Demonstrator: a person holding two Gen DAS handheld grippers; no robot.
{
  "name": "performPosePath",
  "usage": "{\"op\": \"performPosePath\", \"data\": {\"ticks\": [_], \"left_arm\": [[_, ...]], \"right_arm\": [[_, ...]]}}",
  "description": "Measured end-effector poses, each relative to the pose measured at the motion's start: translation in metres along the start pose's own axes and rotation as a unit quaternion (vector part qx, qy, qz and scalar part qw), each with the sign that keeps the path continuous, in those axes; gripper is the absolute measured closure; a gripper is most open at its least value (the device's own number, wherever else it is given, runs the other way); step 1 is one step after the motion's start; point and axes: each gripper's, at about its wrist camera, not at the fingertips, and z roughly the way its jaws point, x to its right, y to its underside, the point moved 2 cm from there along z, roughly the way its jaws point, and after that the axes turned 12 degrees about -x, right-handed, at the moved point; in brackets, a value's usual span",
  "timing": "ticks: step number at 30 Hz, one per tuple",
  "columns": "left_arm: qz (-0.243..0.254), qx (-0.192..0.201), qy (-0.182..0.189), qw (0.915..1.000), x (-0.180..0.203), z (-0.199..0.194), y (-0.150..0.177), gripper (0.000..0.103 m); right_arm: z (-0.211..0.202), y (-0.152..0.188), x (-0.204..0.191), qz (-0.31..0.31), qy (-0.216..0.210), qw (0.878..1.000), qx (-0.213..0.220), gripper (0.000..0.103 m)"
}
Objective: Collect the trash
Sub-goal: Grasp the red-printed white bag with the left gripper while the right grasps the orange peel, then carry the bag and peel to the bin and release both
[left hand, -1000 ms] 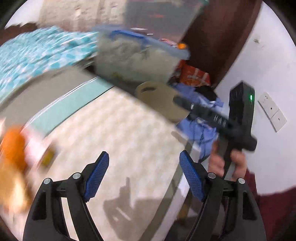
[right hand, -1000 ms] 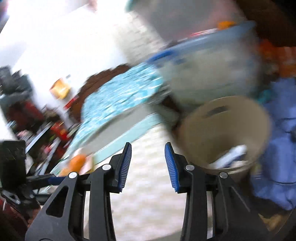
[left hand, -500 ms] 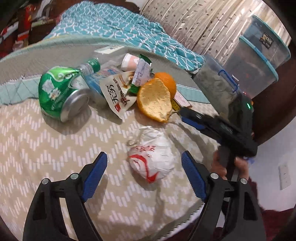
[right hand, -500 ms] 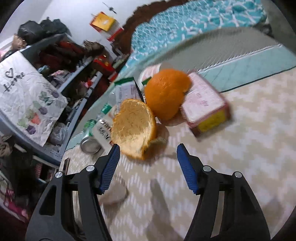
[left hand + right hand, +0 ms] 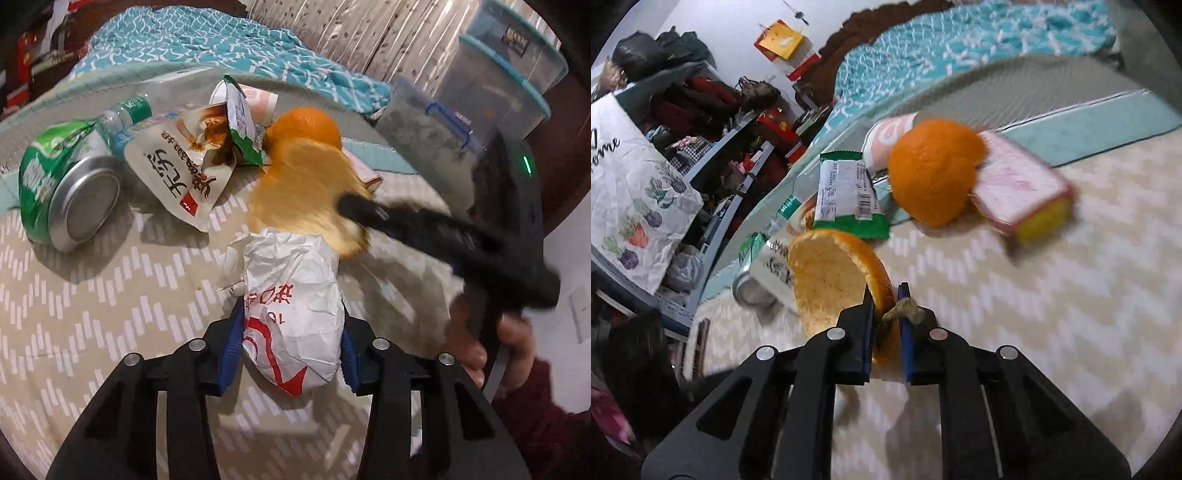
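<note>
On the zigzag bed cover, a crumpled white paper wrapper (image 5: pixel 291 280) with red print sits between the pads of my left gripper (image 5: pixel 291 325), whose jaws are closing and squeezing its sides. My right gripper (image 5: pixel 885 299) is closing on the rim of a hollow orange peel half (image 5: pixel 827 273), which shows blurred in the left wrist view as the orange peel (image 5: pixel 303 188). Behind lie a second orange half (image 5: pixel 934 170), a pink box (image 5: pixel 1023 192), a green can (image 5: pixel 62 184), a snack pouch (image 5: pixel 188 170), a green-edged wrapper (image 5: pixel 849 192), a bottle (image 5: pixel 125 110) and a paper cup (image 5: pixel 258 101).
A teal patterned blanket (image 5: pixel 207 40) covers the far bed. Clear storage bins (image 5: pixel 498 85) stack at the right. A person's hand (image 5: pixel 480 347) holds the right gripper's handle. Cluttered shelves (image 5: pixel 701 122) stand past the bed's left edge.
Both grippers swung from the bin side to the trash pile and dropped. The left closed around the white wrapper; the right closed on the orange peel's rim.
</note>
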Motion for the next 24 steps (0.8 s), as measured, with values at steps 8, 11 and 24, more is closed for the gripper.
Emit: {"op": "performPosePath", "data": {"ticks": [8,11,24], "left_arm": [[0.005,0.005,0.019,0.9998,0.006,-0.008,0.012,0.060],[0.014,-0.013,0.031,0.9994,0.017,0.004,0.010,0.059],[0.046,-0.044,0.015,0.9979,0.050,0.036,-0.009,0.058]], "right_arm": [[-0.073,0.075,0.053,0.044,0.039,0.997,0.040,0.085],[-0.080,0.090,0.066,0.057,0.032,0.997,0.040,0.060],[-0.058,0.075,0.050,0.018,0.024,0.999,0.041,0.025]]}}
